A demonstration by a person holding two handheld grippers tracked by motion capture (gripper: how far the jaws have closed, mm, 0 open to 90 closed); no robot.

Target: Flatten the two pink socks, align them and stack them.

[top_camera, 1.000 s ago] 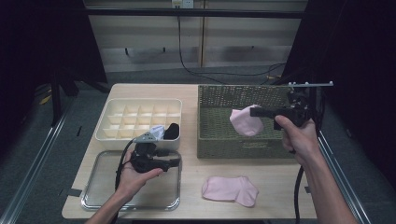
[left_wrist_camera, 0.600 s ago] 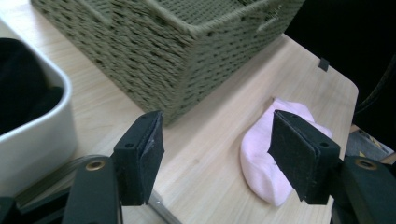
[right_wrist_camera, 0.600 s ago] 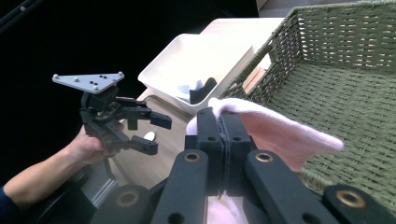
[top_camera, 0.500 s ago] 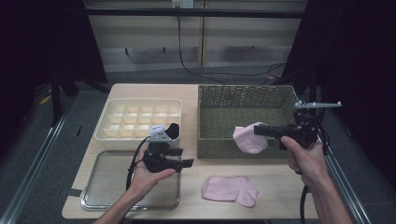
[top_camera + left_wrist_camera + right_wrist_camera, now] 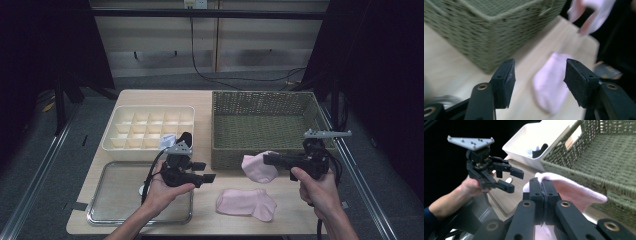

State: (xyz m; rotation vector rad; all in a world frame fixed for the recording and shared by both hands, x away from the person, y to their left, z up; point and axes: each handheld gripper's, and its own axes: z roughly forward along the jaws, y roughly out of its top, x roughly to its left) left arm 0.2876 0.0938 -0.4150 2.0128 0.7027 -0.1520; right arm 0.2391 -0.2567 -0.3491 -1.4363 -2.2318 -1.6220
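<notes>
A pink sock (image 5: 245, 204) lies flat on the wooden table in front of the wicker basket (image 5: 265, 125). My right gripper (image 5: 265, 159) is shut on a second pink sock (image 5: 258, 168), which hangs just in front of the basket's near wall; the right gripper view shows the jaws pinching its cloth (image 5: 567, 190). My left gripper (image 5: 206, 171) hovers left of the lying sock, pointing toward it. Its jaws have just been closing a little but stand open with nothing between them. In the left gripper view the lying sock (image 5: 550, 85) shows beyond the gap.
A white divided tray (image 5: 150, 127) sits at the back left, with a dark and a pale item in its near right corner. A metal tray (image 5: 117, 197) lies at the front left, under the left hand. The basket's inside looks bare.
The right gripper has carried its sock down and toward me, from over the basket to in front of its near wall. The left gripper has moved right, off the metal tray toward the lying sock.
</notes>
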